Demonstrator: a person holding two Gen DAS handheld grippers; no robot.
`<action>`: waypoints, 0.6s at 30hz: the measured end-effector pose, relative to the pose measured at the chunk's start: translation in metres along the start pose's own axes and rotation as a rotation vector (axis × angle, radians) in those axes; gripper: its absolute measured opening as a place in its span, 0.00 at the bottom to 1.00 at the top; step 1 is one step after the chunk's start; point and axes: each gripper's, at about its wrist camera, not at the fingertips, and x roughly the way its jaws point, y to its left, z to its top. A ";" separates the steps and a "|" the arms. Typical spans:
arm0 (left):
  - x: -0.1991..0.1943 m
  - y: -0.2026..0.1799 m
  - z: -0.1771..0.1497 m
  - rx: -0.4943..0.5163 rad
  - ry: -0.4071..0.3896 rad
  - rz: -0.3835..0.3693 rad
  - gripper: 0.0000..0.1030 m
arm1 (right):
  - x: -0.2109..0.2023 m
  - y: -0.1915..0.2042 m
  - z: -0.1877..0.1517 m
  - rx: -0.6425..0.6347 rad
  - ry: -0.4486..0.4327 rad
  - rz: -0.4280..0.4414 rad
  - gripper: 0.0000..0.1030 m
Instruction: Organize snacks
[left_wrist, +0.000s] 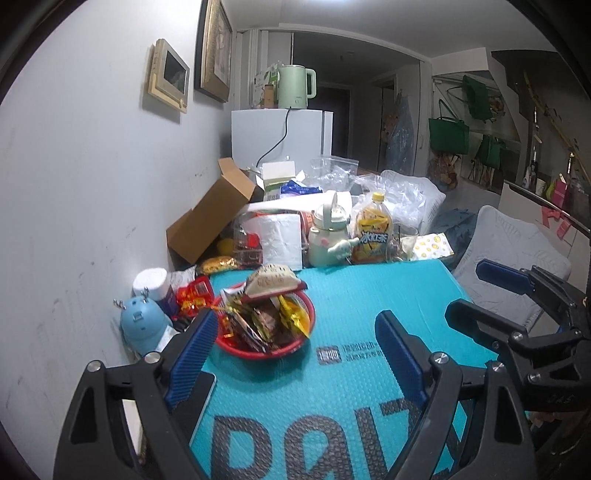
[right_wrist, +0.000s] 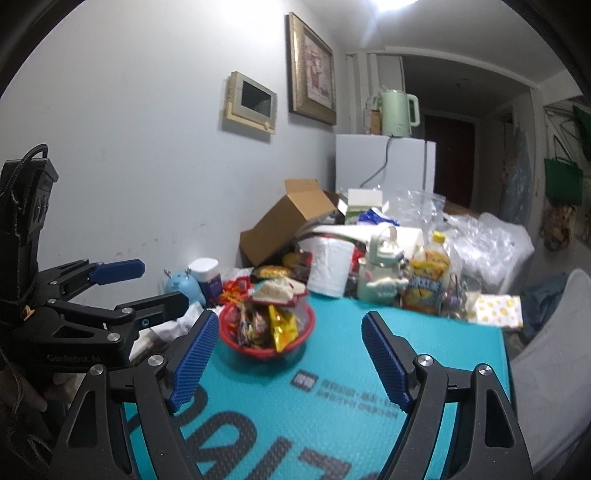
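Two grippers are in view over a bench covered by a teal mat (left_wrist: 369, 295). Left gripper (left_wrist: 295, 354): jaws spread wide, nothing between the blue pads, held above the mat on the near side of the red bowl (left_wrist: 266, 349). Right gripper (right_wrist: 288, 354): jaws likewise spread and empty, also short of the bowl; in the left wrist view it appears at the right edge, apart from the left gripper. Red bowl: stands on the mat toward its left side, heaped with wrapped snacks (left_wrist: 258, 317); a larger pale packet with a dark red edge (left_wrist: 275, 282) lies across the top of the heap. Loose red and yellow wrappers (left_wrist: 194, 297) lie on the bench just left of the bowl, near a small blue figure (left_wrist: 142, 325) and a white-capped jar (left_wrist: 155, 286) against the wall. Along the far edge of the mat stand a paper towel roll (left_wrist: 280, 240), a pale green bottle (left_wrist: 328, 236) and a yellow drink bottle (left_wrist: 371, 232). An open cardboard box (left_wrist: 210, 214) leans behind them. The right wrist view is slightly blurred.
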 end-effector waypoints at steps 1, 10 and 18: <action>0.000 -0.002 -0.003 -0.001 0.002 -0.002 0.84 | -0.001 -0.001 -0.004 0.003 0.003 -0.003 0.78; 0.004 -0.008 -0.024 -0.021 0.050 -0.022 0.84 | -0.001 -0.002 -0.030 0.033 0.046 0.007 0.78; 0.004 -0.007 -0.028 -0.033 0.061 -0.022 0.84 | -0.001 -0.002 -0.031 0.035 0.048 0.011 0.78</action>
